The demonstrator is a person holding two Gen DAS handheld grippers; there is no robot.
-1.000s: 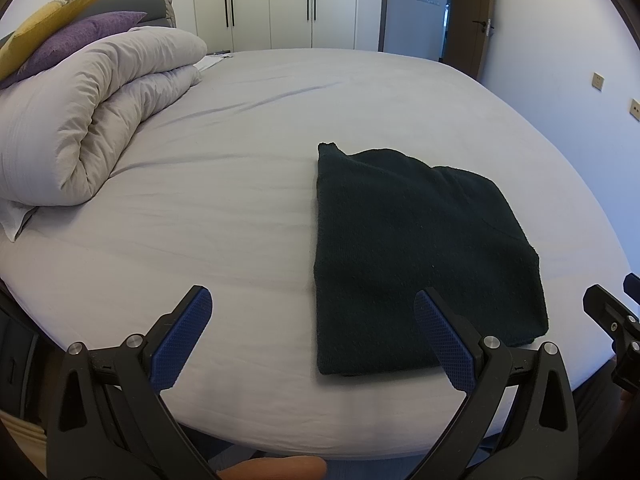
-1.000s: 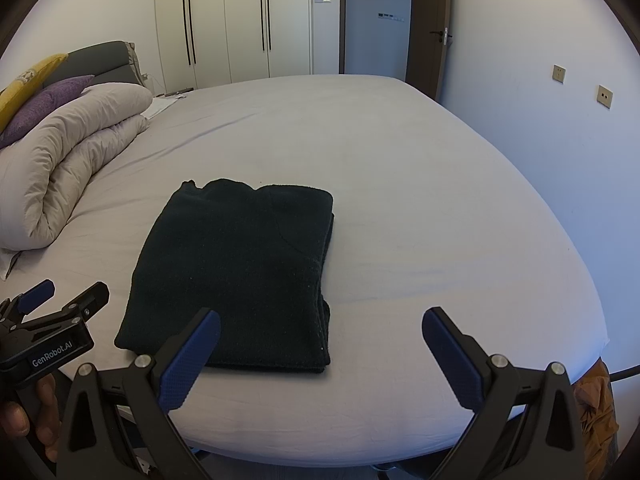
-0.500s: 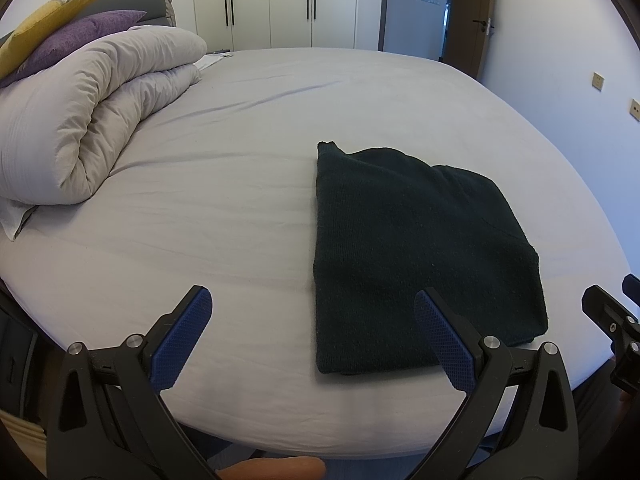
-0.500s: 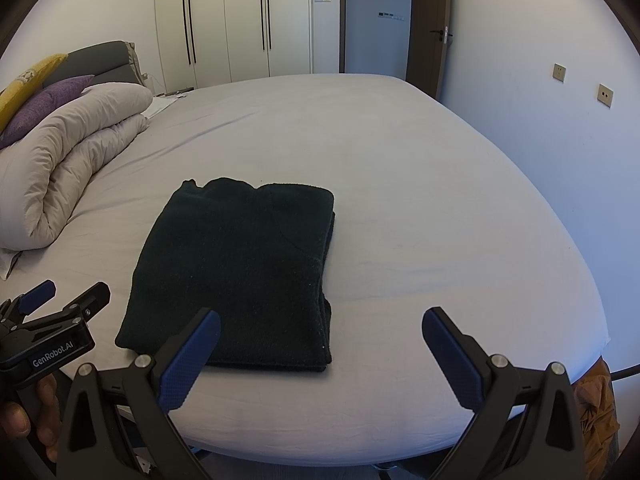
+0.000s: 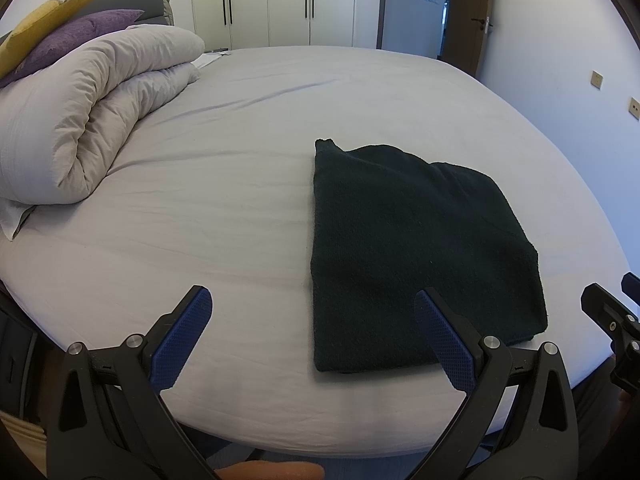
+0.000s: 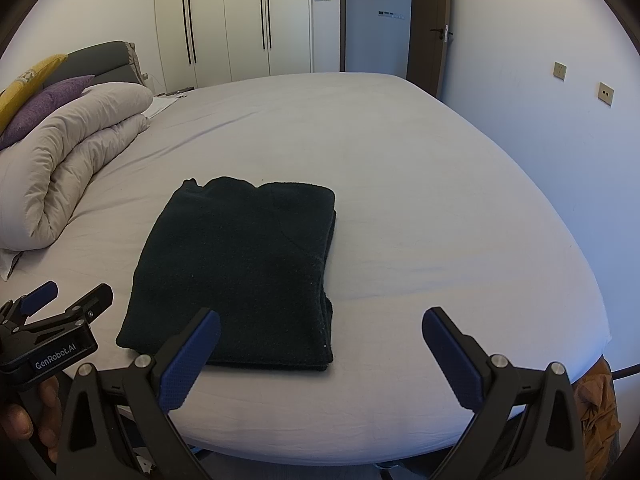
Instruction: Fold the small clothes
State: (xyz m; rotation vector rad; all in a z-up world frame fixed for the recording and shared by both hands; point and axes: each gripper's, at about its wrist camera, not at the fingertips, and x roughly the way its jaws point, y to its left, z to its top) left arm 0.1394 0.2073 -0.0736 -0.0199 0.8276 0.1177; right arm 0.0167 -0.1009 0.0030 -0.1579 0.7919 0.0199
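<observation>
A dark green knitted garment (image 5: pixel 416 248) lies folded into a flat rectangle on the pale bed sheet (image 5: pixel 200 216), near the front edge. In the right wrist view the same garment (image 6: pixel 240 268) sits left of centre. My left gripper (image 5: pixel 316 334) is open, hovering at the bed's near edge, its right finger just in front of the garment's near edge. My right gripper (image 6: pixel 320 350) is open too, held back from the garment's near right corner. Nothing is between either pair of fingers. The left gripper (image 6: pixel 60 308) also shows at the left of the right wrist view.
A rolled pale duvet (image 5: pixel 88 120) with purple (image 5: pixel 72 40) and yellow cushions lies at the left of the bed. White wardrobes (image 6: pixel 232 20) and an open doorway (image 6: pixel 376 16) stand beyond. A wall (image 6: pixel 560 80) runs along the right side. A person's hand (image 6: pixel 24 412) holds the left gripper.
</observation>
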